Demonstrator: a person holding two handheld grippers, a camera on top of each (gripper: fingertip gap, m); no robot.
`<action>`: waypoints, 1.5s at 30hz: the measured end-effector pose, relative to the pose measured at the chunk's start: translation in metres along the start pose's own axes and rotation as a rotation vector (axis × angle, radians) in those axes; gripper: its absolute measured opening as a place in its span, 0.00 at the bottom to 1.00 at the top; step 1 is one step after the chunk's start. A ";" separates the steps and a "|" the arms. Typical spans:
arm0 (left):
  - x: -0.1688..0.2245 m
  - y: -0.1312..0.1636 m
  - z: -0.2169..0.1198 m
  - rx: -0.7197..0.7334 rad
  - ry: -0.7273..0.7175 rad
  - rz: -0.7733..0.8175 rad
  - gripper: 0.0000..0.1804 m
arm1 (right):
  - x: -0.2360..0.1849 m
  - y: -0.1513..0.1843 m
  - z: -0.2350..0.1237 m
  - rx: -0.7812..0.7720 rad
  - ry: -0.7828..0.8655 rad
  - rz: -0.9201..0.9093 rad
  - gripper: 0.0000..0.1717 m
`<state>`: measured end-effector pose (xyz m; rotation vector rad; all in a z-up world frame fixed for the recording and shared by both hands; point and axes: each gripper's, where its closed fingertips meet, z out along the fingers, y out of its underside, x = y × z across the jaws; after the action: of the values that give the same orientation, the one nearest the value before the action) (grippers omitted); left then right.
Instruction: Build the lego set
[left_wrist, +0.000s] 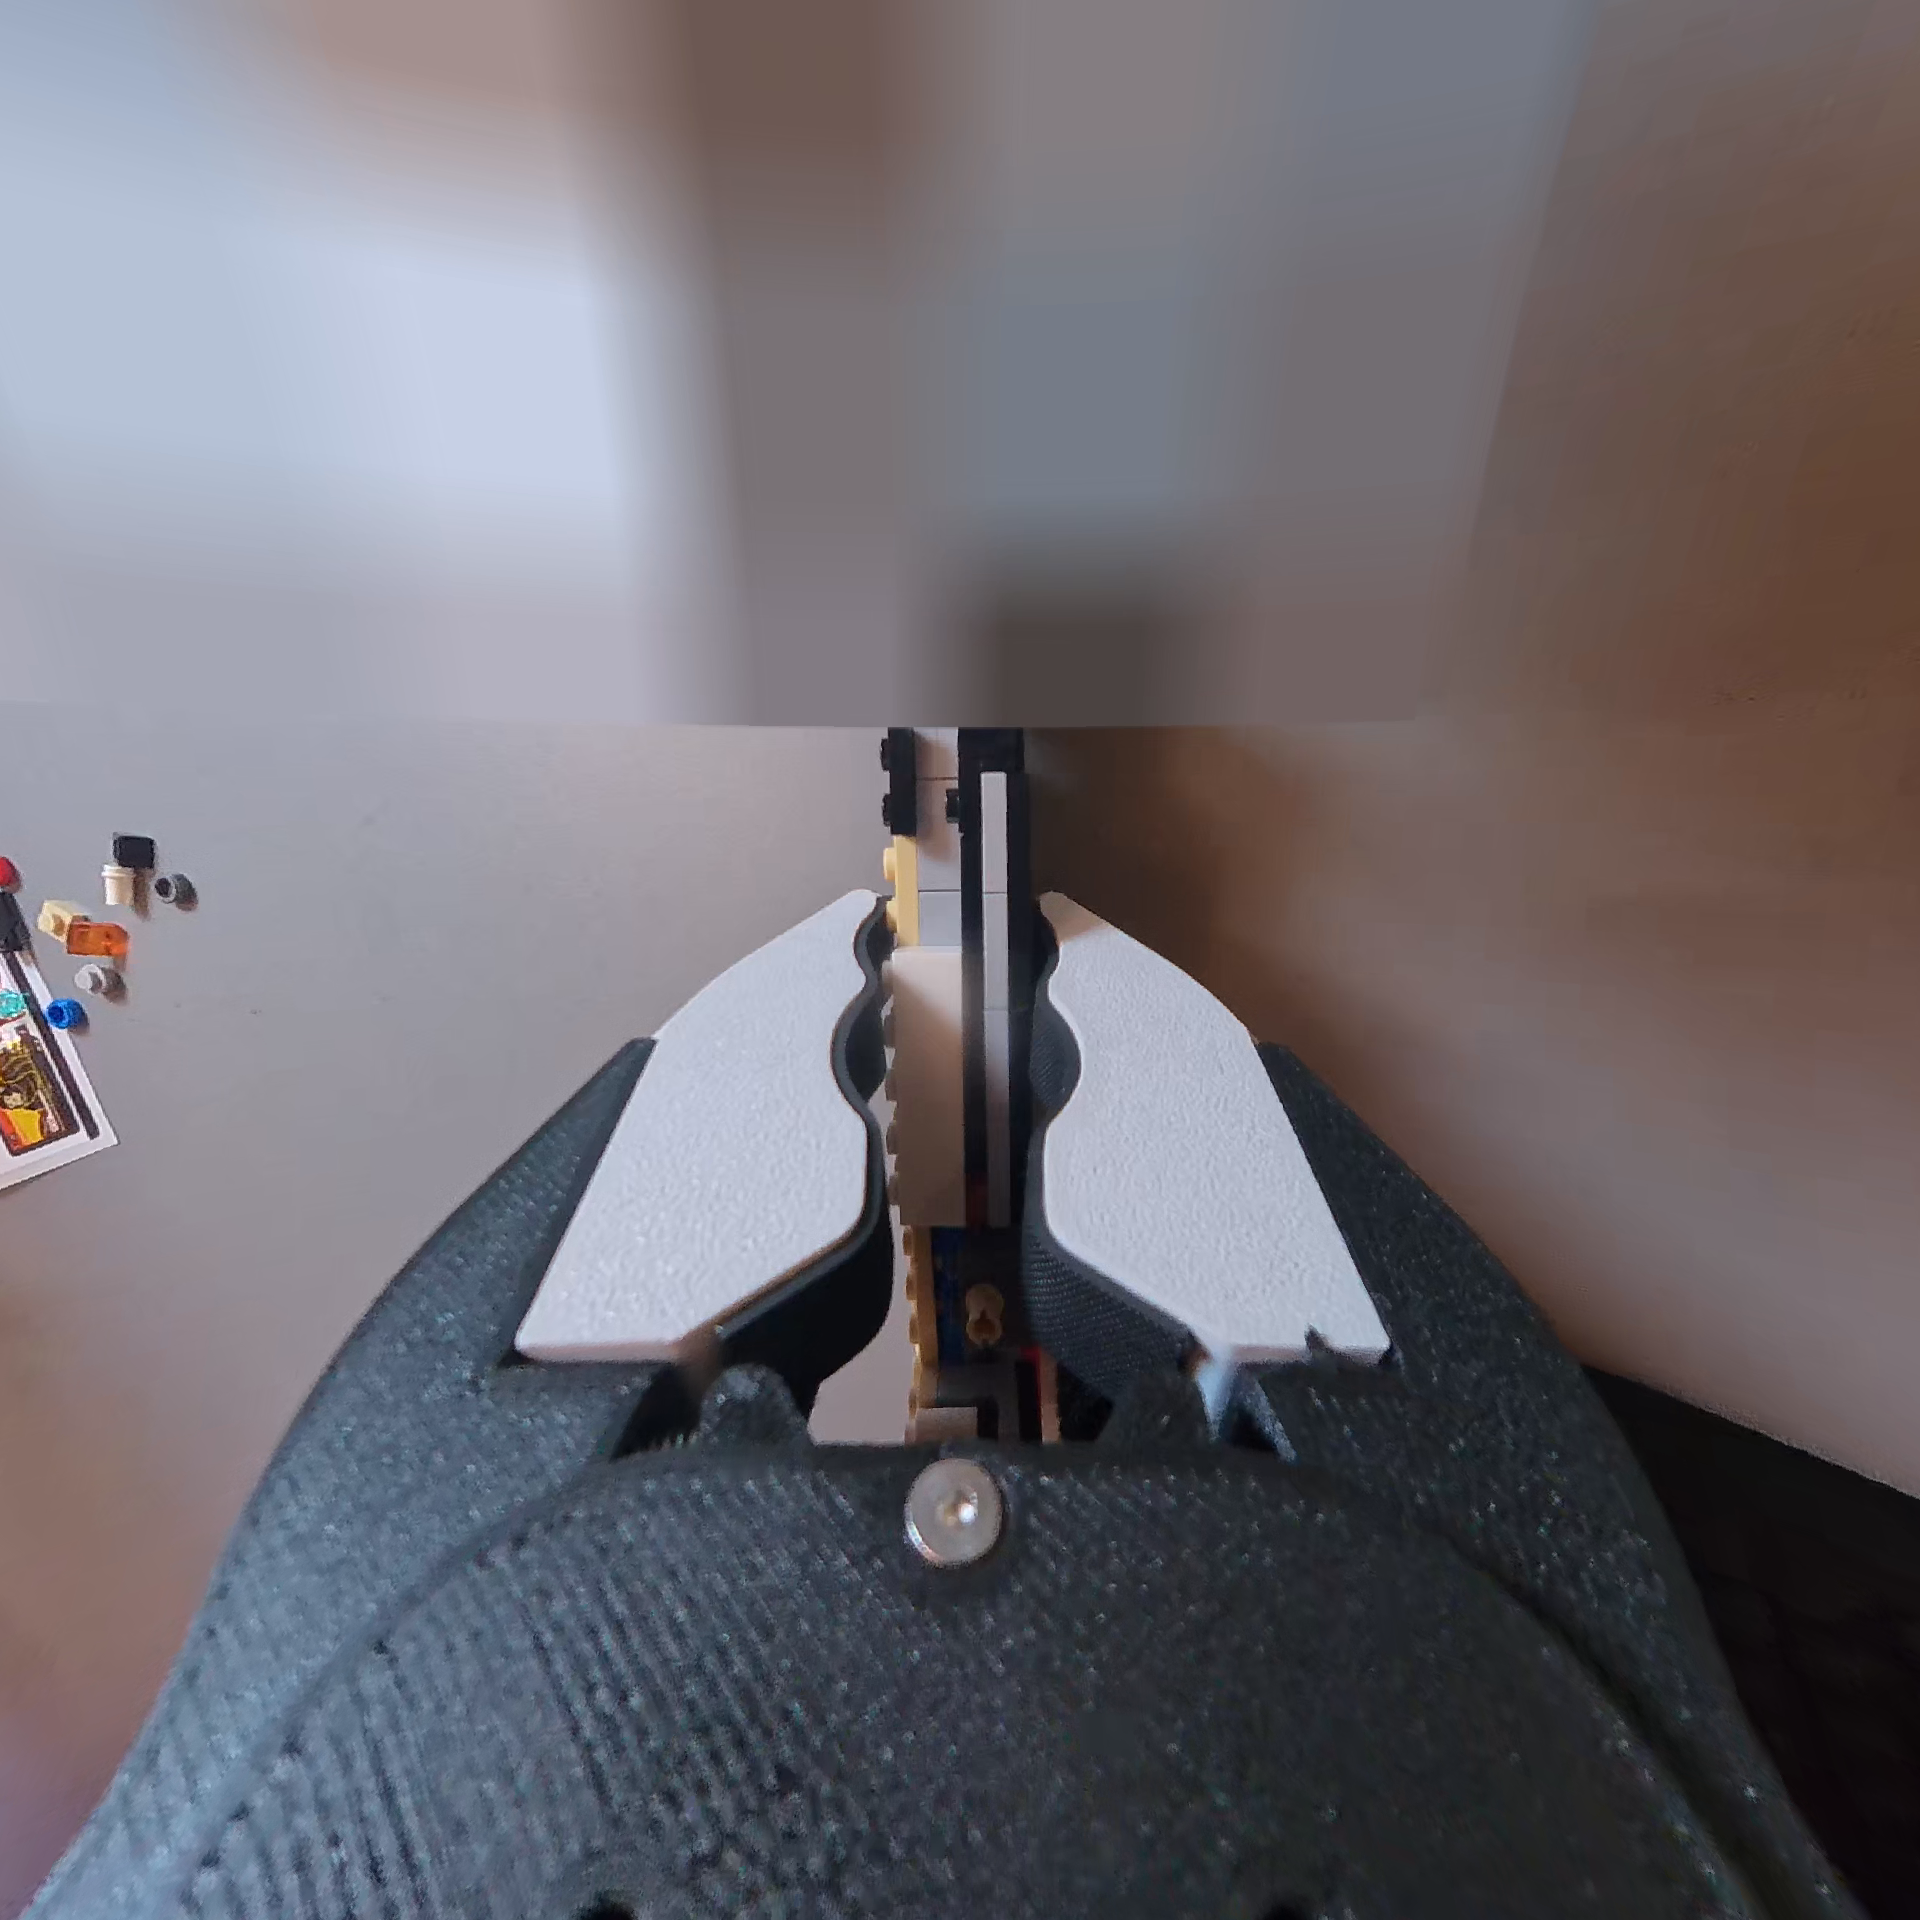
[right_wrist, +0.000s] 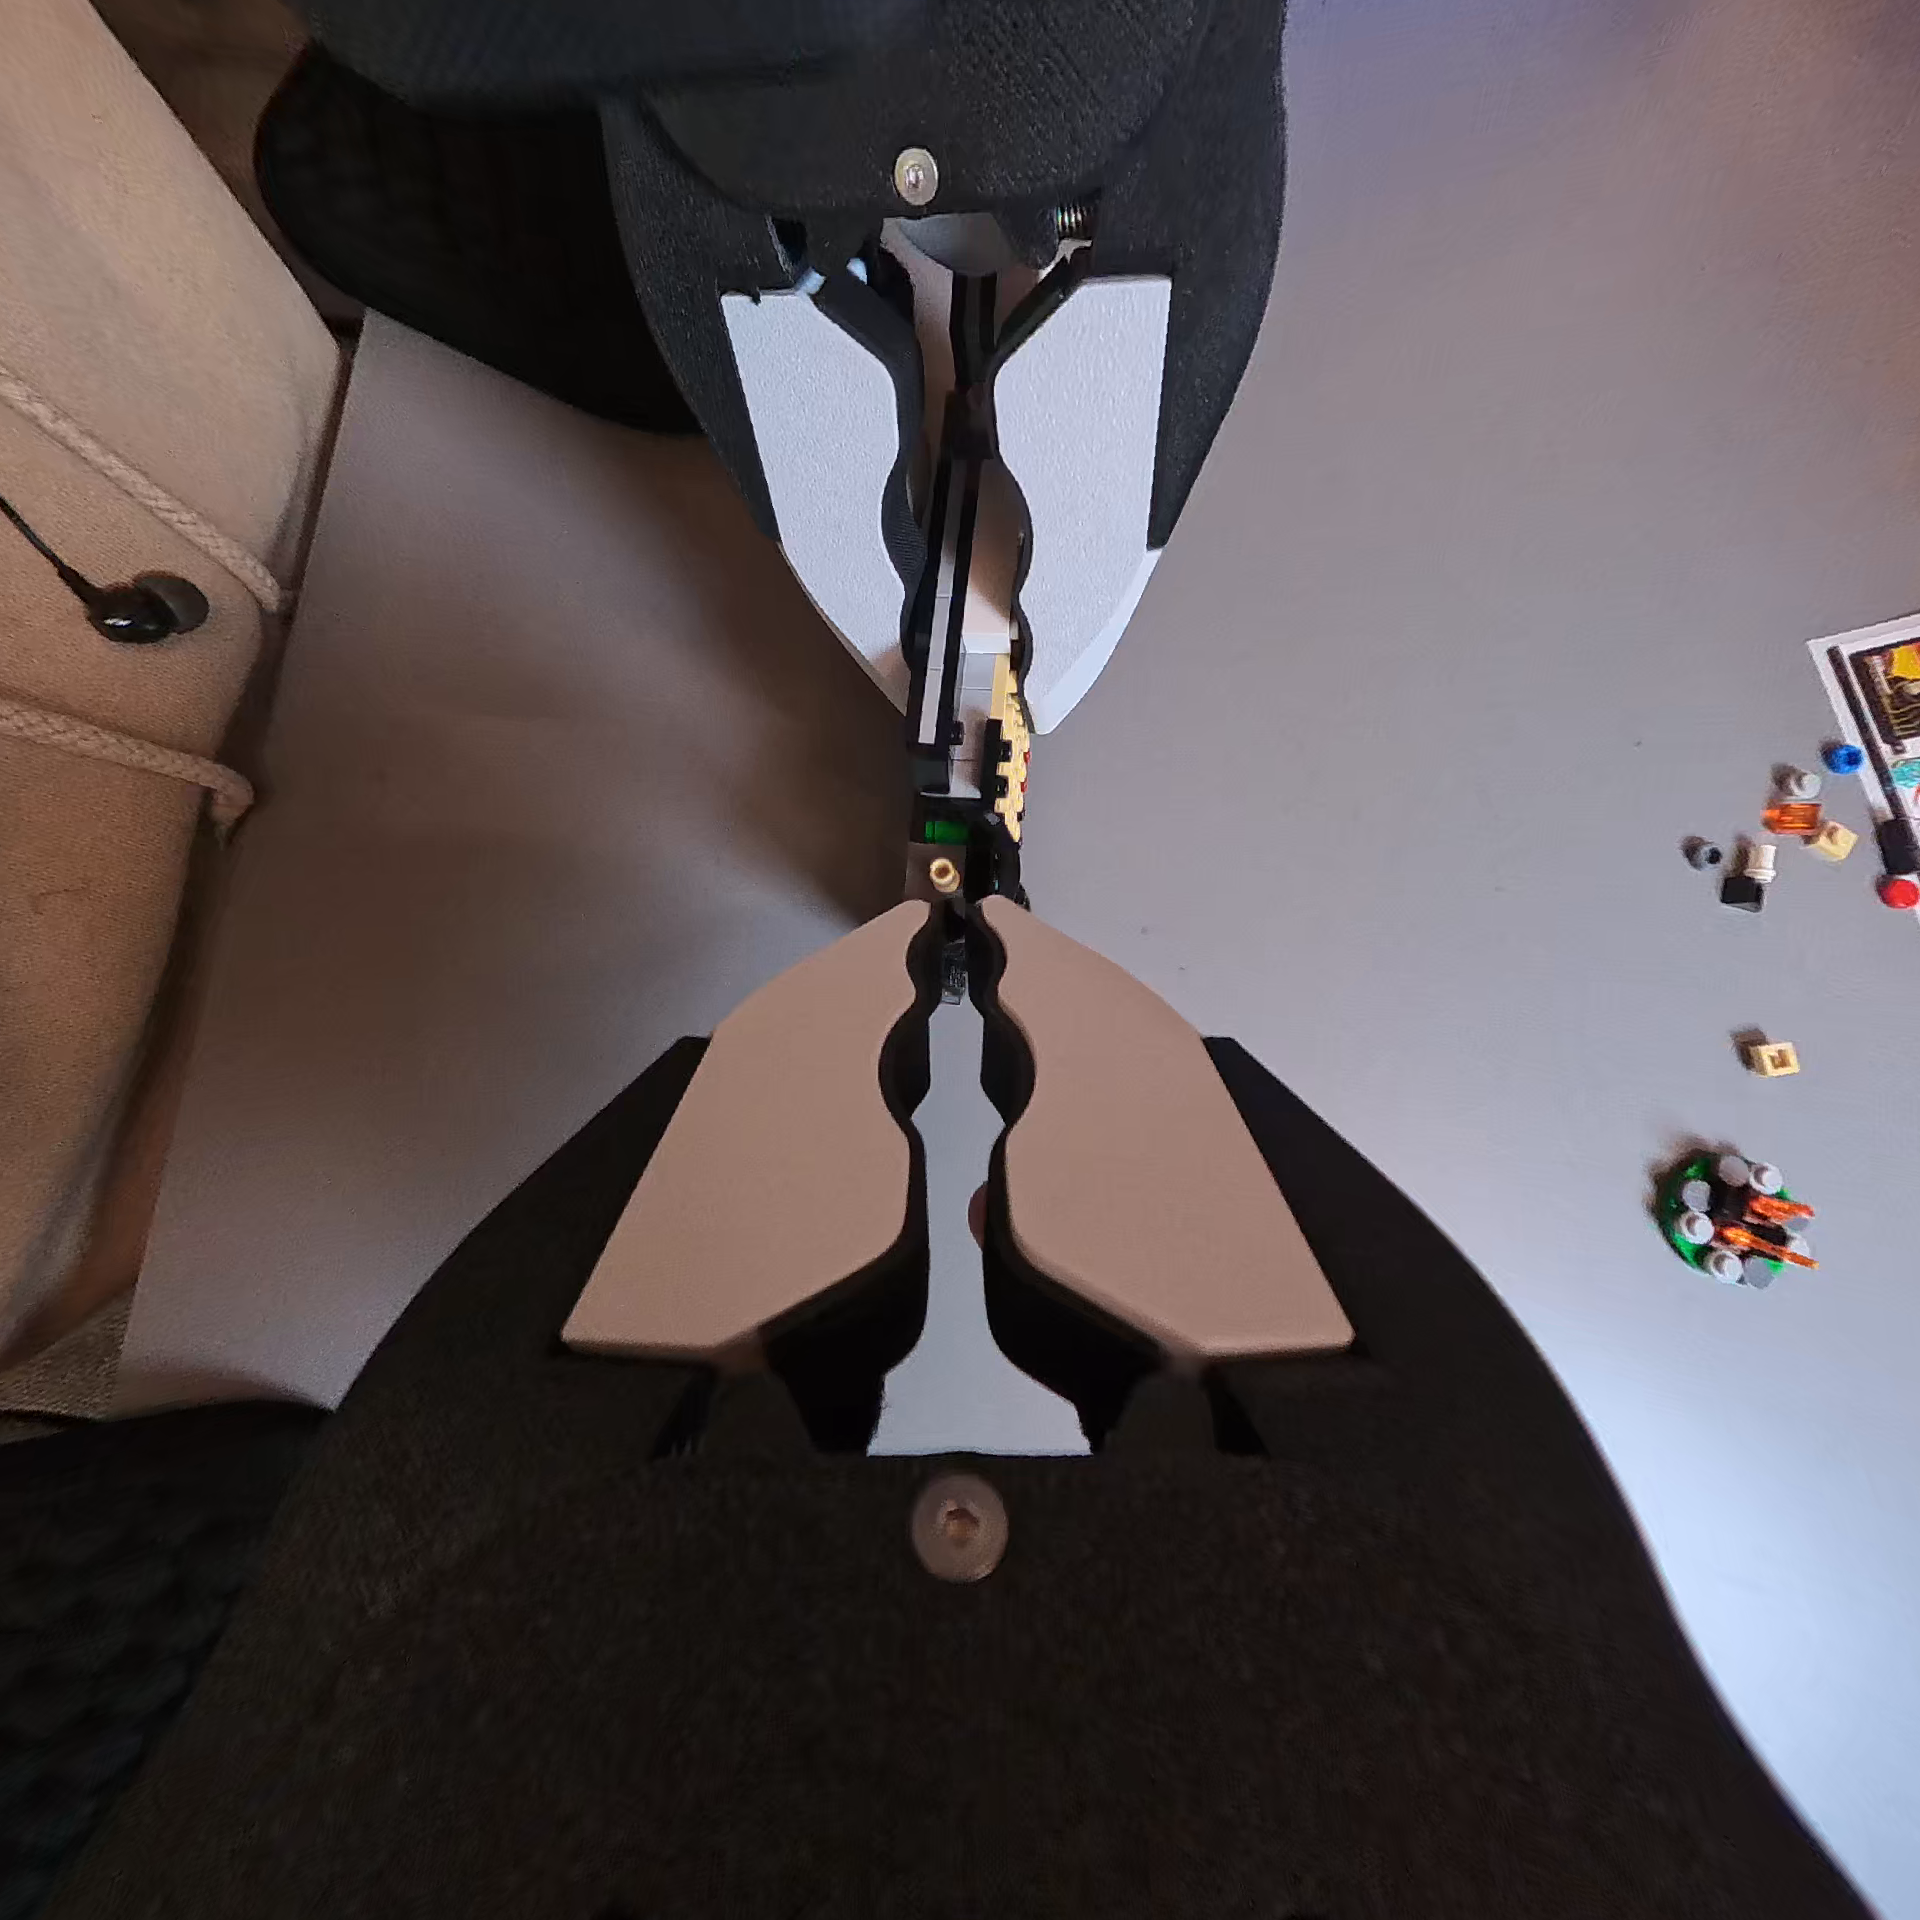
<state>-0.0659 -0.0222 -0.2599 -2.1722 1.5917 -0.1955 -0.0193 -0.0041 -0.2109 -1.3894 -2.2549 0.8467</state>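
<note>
While left claw (left_wrist: 961, 935) pinches brick build (left_wrist: 971, 997) lengthwise, right claw (right_wrist: 951, 914) nips its far black tip, opposing end-on.

You are seeing no writing clear enough to read; only a printed sticker sheet (right_wrist: 1881, 717) is lying near loose small bricks (right_wrist: 1787, 842).

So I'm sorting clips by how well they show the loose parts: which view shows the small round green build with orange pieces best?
The right wrist view: the round green build sits in full on the grey table, right of the right gripper. The left wrist view leaves it out, showing only scattered small bricks at its left edge.
</note>
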 end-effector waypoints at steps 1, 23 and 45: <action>0.000 -0.001 0.000 0.002 -0.002 0.000 0.13 | 0.000 -0.001 0.000 -0.008 -0.002 -0.005 0.02; 0.000 -0.005 0.003 0.022 -0.001 -0.019 0.13 | -0.001 0.003 0.014 -0.119 -0.026 -0.021 0.02; -0.001 -0.006 0.003 0.026 0.006 -0.047 0.13 | -0.003 0.022 0.005 -0.183 -0.020 0.027 0.02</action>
<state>-0.0599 -0.0192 -0.2602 -2.1931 1.5334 -0.2353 -0.0061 -0.0013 -0.2287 -1.4987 -2.3847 0.6796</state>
